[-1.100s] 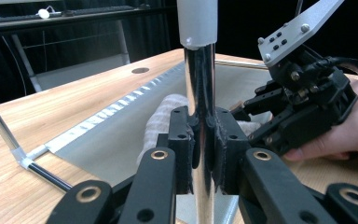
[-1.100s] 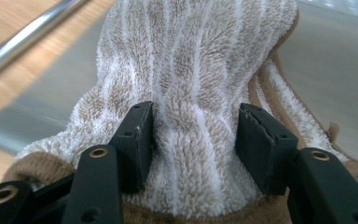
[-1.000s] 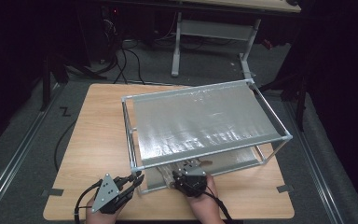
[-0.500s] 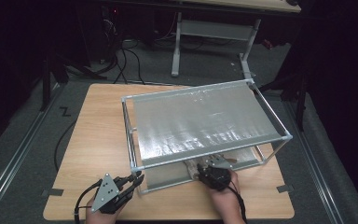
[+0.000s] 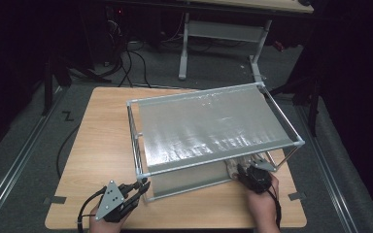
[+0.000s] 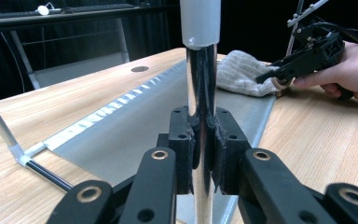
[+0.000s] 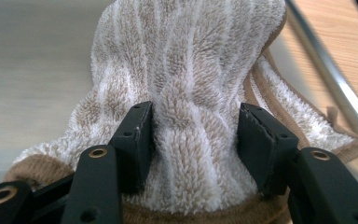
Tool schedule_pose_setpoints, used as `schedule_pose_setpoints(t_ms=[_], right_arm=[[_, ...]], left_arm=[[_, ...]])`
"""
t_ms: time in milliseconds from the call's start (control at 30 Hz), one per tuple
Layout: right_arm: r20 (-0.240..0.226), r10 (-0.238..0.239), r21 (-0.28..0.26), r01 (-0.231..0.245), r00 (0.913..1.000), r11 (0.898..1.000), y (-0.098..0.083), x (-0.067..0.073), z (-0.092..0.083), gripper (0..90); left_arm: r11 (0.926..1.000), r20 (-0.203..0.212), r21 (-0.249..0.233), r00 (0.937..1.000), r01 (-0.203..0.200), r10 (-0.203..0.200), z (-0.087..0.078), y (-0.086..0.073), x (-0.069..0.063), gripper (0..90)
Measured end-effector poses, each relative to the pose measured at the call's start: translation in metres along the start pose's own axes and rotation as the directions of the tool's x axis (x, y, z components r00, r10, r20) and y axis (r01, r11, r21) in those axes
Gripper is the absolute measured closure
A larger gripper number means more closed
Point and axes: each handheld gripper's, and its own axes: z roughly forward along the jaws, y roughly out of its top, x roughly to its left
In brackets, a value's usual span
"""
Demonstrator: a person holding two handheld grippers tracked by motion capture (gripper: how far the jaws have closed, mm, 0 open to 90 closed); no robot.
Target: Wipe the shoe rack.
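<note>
One wooden table (image 5: 102, 145) on view, and on it one metal-framed rack (image 5: 136, 141) carrying two grey sheets, an upper (image 5: 209, 124) and a lower (image 6: 121, 140). One striped fluffy cloth (image 7: 191, 84) lies there, and two grippers are in play, left (image 5: 138, 188) and right (image 5: 249, 170)

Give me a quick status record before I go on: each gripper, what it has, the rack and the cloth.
left gripper: shut on the rack's near-left chrome post, upright between the pads
right gripper: jaws set either side of a raised fold of the striped towel; whether the pads press on it is unclear
rack: metal frame with a grey fabric sheet on top, standing on the wooden table
towel place: on the grey lower sheet at the rack's near-right corner, under the top sheet
towel look: fluffy, beige and white stripes, brown hem
</note>
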Motion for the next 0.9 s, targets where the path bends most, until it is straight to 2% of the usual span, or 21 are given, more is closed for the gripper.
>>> schedule_pose_setpoints(t_ms=[133, 167, 233, 333, 467, 700, 800, 900], right_arm=[[0.036, 0.025, 0.001, -0.025, 0.9991, 1.000, -0.002, -0.014, 0.000, 46.4], [0.046, 0.014, -0.001, -0.014, 0.9988, 1.000, -0.002, -0.019, 0.000, 46.3], [0.063, 0.021, 0.000, -0.022, 0.9978, 1.000, -0.003, -0.025, -0.001, 46.5], [0.105, 0.024, 0.003, -0.025, 0.9942, 1.000, -0.003, -0.033, -0.002, 47.3], [0.126, 0.053, -0.001, -0.054, 0.9906, 0.999, -0.003, -0.039, -0.003, 50.1], [0.131, 0.050, -0.040, -0.045, 0.9901, 0.998, 0.001, -0.037, -0.007, 57.2], [0.117, 0.062, -0.034, -0.058, 0.9912, 0.998, 0.000, -0.039, -0.005, 56.8], [0.079, 0.090, -0.013, -0.089, 0.9928, 0.996, -0.003, -0.042, 0.000, 53.8]], left_arm=[[1.0000, 0.000, 0.001, 1.0000, 0.001, -0.001, 0.000, 0.000, 0.000, 80.0], [1.0000, 0.001, 0.000, 1.0000, 0.001, -0.001, 0.000, 0.000, 0.000, 80.0], [1.0000, 0.003, -0.001, 1.0000, 0.002, -0.002, 0.000, 0.000, 0.000, 80.0], [1.0000, 0.004, 0.000, 1.0000, 0.004, -0.004, 0.000, 0.000, 0.000, 80.0], [1.0000, 0.005, -0.001, 1.0000, 0.005, -0.005, 0.000, 0.000, 0.000, 80.1], [1.0000, 0.007, 0.000, 1.0000, 0.007, -0.007, 0.000, 0.000, 0.001, 80.1], [1.0000, 0.008, -0.001, 0.9999, 0.009, -0.009, 0.000, 0.000, 0.001, 80.1], [1.0000, 0.012, 0.000, 0.9999, 0.009, -0.009, 0.000, 0.000, 0.001, 80.2]])
